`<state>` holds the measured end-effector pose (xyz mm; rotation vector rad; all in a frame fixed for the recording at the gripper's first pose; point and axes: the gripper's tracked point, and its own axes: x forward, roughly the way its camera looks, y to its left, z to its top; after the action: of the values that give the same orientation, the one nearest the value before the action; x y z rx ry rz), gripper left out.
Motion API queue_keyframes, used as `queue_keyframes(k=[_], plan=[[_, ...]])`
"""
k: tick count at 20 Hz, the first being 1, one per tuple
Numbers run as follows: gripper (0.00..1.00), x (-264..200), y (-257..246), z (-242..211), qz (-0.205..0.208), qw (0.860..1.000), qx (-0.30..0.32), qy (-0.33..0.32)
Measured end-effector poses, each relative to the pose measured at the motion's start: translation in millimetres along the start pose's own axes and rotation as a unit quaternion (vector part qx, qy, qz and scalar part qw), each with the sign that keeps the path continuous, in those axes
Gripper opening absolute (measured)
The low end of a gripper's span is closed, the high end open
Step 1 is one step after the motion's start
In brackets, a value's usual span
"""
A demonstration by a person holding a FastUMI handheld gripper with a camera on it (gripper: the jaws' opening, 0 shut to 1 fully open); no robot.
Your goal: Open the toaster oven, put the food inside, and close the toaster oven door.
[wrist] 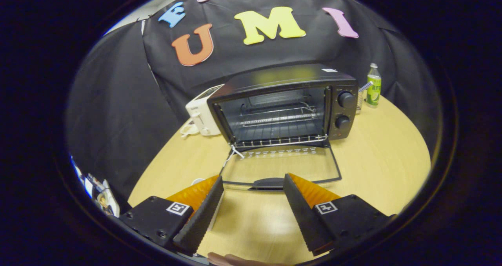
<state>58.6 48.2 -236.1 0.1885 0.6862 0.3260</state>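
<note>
While the tongs [253, 181] are held spread with nothing between the fingers, the handle [268, 184] of the lowered glass door [280, 164] is seen just ahead of the tips. Beyond it, the toaster oven [284, 105] is observed open on the table [384, 148], rack [280, 121] bare. A white toaster [202, 111] and a green bottle [373, 86] flank it.

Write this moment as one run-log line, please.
toaster oven: door open flat | inside: bare rack | gripper: jaws open, empty, before door handle
</note>
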Motion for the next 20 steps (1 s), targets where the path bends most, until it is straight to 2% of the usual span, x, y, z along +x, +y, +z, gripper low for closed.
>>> queue_keyframes(k=[4,7,9,15,20], plan=[[1.0,3.3,35.7,-21.5,0.083,0.994,0.037,0.056],[0.99,0.4,50.8,-50.8,0.118,0.98,0.067,0.149],[0.97,-2.4,61.8,-59.3,0.139,0.97,0.085,0.183],[0.82,7.3,69.0,-77.6,0.145,0.953,0.12,0.238],[0.69,15.2,68.2,-84.8,0.138,0.945,0.134,0.263]])
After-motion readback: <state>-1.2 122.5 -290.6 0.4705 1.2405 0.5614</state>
